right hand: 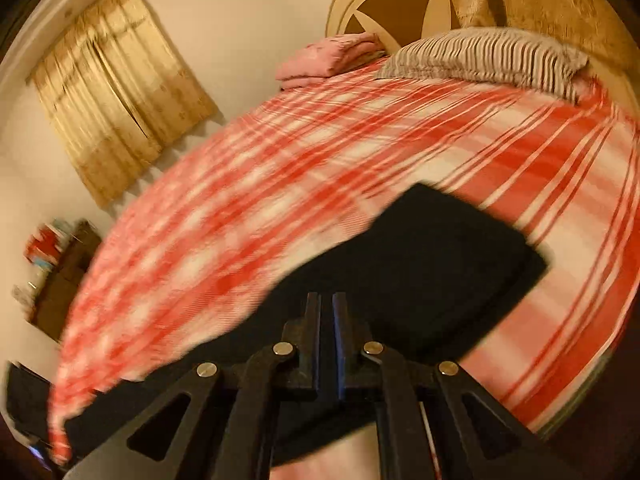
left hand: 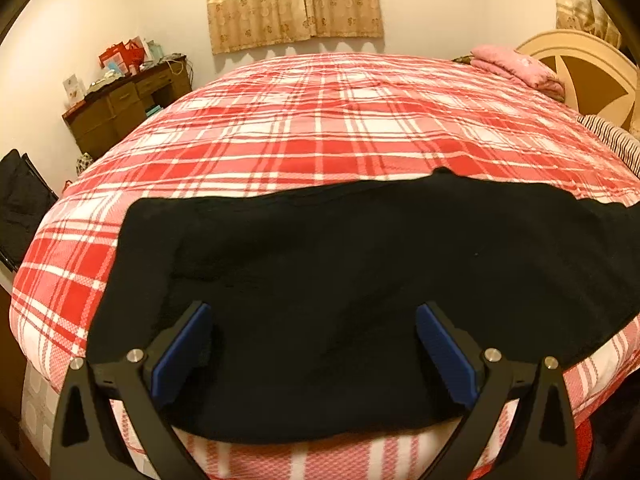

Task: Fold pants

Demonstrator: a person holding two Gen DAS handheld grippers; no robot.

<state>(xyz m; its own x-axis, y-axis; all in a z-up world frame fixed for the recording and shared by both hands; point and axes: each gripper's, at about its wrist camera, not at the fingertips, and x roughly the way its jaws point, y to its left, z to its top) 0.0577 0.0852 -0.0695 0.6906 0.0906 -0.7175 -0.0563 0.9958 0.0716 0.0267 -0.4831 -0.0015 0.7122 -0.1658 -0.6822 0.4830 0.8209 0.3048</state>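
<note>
Spread wide at the bottom of the left wrist view: left claw (left hand: pixel 313 354), blue pads (left hand: pixel 182 354) apart, nothing pinched, poised over the near edge of the black pants (left hand: pixel 340 272). Pants laid flat across the lower half of the frame on the red plaid bed (left hand: pixel 320 120), one end reaching the right edge. Beyond, at upper right, a pink folded cloth (left hand: pixel 516 68) beside a cream headboard (left hand: pixel 580 68); at upper left a brown dresser (left hand: pixel 124 112); curtain (left hand: pixel 294 0) top centre.

Pressed together at the bottom centre of the right wrist view: right claw (right hand: pixel 326 336), fingers nearly touching, no cloth visibly between them. Heavy blur across the plaid. Pants (right hand: pixel 440 264) dark and squared-off just above the fingers, corner toward centre right. Striped pillow (right hand: pixel 492 60) at upper right.

Risks, as judgement: with neither claw gripping, any fold already laid could slump or shift if brushed by a passing finger; dark cloth hides seams and edges, so easy to catch one layer only and drag the stack crooked; soft bedding may let the fabric bunch under pressure.
</note>
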